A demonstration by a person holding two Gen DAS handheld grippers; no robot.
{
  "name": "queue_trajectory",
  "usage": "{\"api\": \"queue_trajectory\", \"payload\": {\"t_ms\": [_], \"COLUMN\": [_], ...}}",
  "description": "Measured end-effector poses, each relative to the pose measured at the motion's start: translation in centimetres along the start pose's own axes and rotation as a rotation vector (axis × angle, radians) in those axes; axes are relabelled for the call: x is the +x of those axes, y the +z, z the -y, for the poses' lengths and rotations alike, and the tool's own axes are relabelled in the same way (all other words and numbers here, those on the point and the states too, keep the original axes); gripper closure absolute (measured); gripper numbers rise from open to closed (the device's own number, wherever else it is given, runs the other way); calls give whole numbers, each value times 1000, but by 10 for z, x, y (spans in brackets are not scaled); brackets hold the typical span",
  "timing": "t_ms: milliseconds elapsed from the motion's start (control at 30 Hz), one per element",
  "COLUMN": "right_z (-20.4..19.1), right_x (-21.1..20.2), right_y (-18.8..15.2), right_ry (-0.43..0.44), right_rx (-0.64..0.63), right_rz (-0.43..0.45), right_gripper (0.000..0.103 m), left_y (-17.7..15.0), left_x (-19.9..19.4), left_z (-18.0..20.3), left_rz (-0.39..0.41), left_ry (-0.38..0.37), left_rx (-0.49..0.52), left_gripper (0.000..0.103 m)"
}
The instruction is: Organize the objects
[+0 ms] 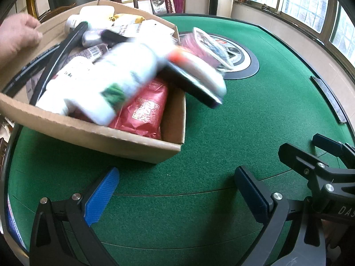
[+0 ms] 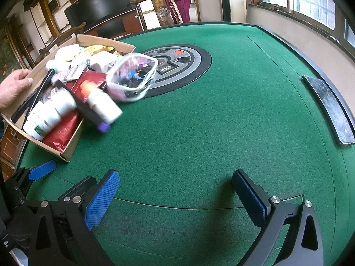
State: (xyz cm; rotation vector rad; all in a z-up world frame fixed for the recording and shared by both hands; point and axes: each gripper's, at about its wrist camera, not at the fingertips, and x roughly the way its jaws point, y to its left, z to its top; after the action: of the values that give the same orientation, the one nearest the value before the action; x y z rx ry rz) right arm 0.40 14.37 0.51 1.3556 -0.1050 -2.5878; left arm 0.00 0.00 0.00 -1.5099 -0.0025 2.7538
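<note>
Hand [image 2: 13,86] tips brown cardboard box [image 1: 124,141]; blurred white bottles [image 2: 102,106], maybe sliding, spill onto green felt table [image 2: 199,122]. I see L gripper [image 1: 177,190] & R gripper [image 2: 175,195] both released, empty.

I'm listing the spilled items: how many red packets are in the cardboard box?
1 clearly visible: a red packet at the box's near corner, under white bottles. Others may be hidden beneath the pile.
</note>
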Motion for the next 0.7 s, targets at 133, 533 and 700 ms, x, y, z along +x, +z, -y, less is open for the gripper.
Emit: {"api": "queue_trajectory", "payload": {"t_ms": [133, 533, 700], "right_z": [1, -1, -2], "right_x": [0, -5, -7], "right_y": [0, -2, -3], "right_ry": [0, 0, 0], "right_rx": [0, 0, 0], "right_rz": [0, -1, 0], "right_gripper": [0, 0, 0], "left_y": [0, -1, -1], "left_x": [0, 0, 0], "left_z": [0, -2, -2], "left_rz": [0, -1, 0], "left_ry": [0, 0, 0], "left_rx": [0, 0, 0], "left_gripper": [0, 0, 0]}}
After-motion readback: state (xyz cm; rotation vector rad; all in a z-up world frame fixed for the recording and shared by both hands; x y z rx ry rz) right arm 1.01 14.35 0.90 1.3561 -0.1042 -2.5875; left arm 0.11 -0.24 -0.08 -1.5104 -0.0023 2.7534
